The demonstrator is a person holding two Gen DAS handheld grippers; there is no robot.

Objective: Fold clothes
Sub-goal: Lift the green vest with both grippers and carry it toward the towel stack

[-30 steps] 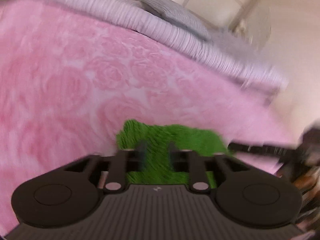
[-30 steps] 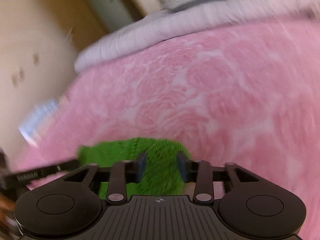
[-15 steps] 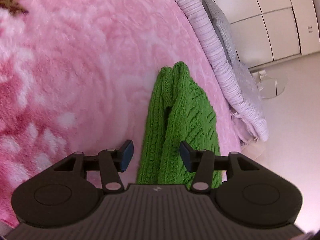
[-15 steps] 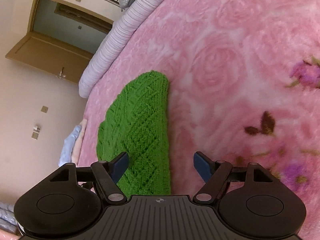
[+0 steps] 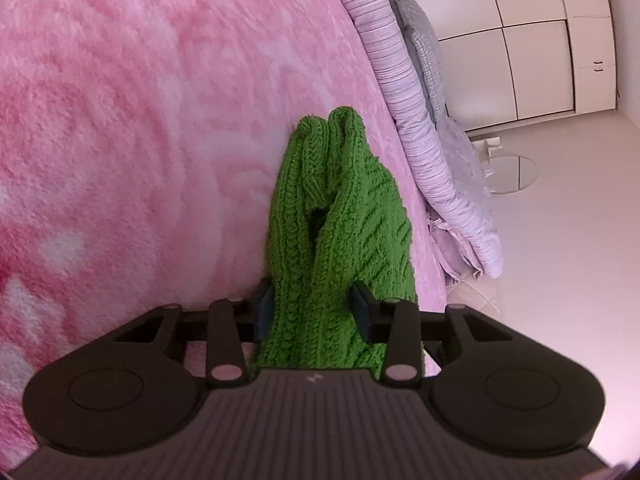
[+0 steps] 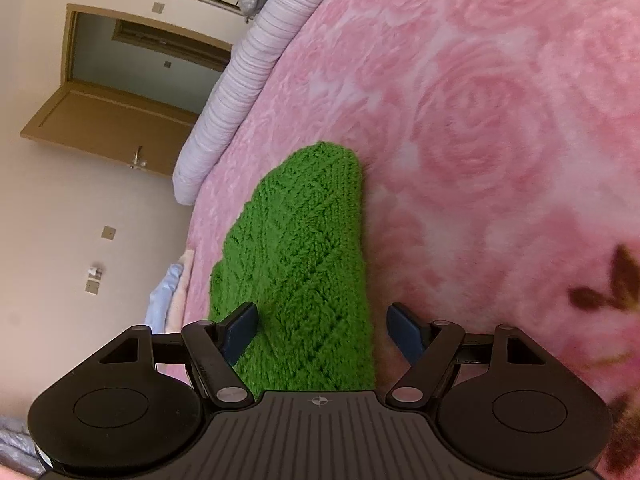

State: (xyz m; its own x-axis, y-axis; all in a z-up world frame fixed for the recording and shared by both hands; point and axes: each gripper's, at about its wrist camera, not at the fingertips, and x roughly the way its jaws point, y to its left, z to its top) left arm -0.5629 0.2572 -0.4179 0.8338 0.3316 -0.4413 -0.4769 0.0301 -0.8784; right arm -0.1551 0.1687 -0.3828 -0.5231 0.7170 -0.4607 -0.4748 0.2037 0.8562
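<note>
The green knitted garment (image 5: pixel 340 240) lay folded on the pink blanket (image 5: pixel 120 120) near the bed's edge, its thick end between the closing left claw (image 5: pixel 314 312), while the right claw (image 6: pixel 322 332) stood wide apart over it; soft and light, it seemed best gripped through all layers.

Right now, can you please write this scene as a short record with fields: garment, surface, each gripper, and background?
garment: green knitted sweater, folded into a narrow bundle
surface: pink rose-pattern blanket on a bed
left gripper: jaws closing, the sweater between them
right gripper: jaws wide open, sweater edge between them, pads not pressing
background: striped lilac duvet, white wardrobe, wooden door
</note>
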